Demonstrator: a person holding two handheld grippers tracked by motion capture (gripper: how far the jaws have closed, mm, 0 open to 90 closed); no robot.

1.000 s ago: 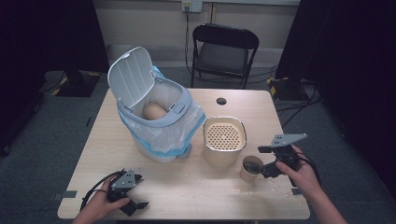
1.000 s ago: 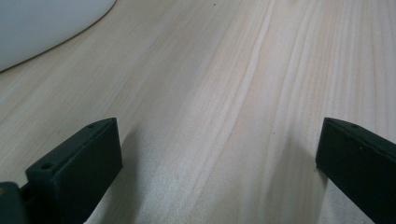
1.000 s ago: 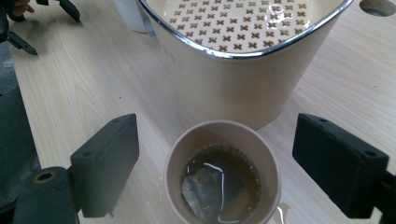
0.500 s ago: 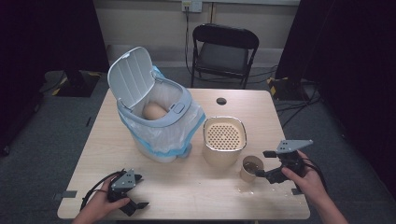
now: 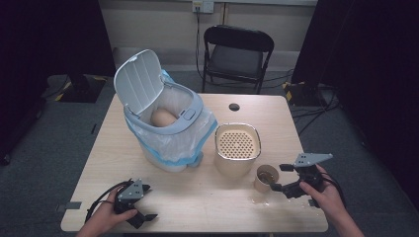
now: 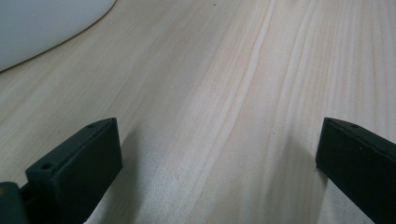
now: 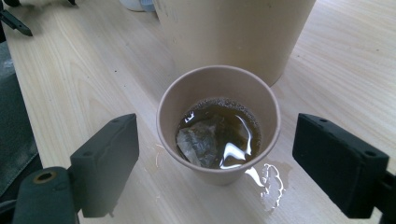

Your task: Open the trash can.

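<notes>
Pale wood tabletop (image 5: 197, 207) carried a paper cup (image 7: 218, 122) of tea just beside the strainer bin (image 5: 237, 148); the right gripper (image 7: 215, 163) straddled it, jaws spread, likely lining up a grasp, while the left gripper (image 5: 132, 200) rested idle, jaws apart.

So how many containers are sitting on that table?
3. A lidded bin with a plastic liner stands left of centre, a beige strainer tub is beside it, and a paper cup of tea sits nearest the right gripper.

No readable text, label or number anywhere (cup and bin are plain).
</notes>
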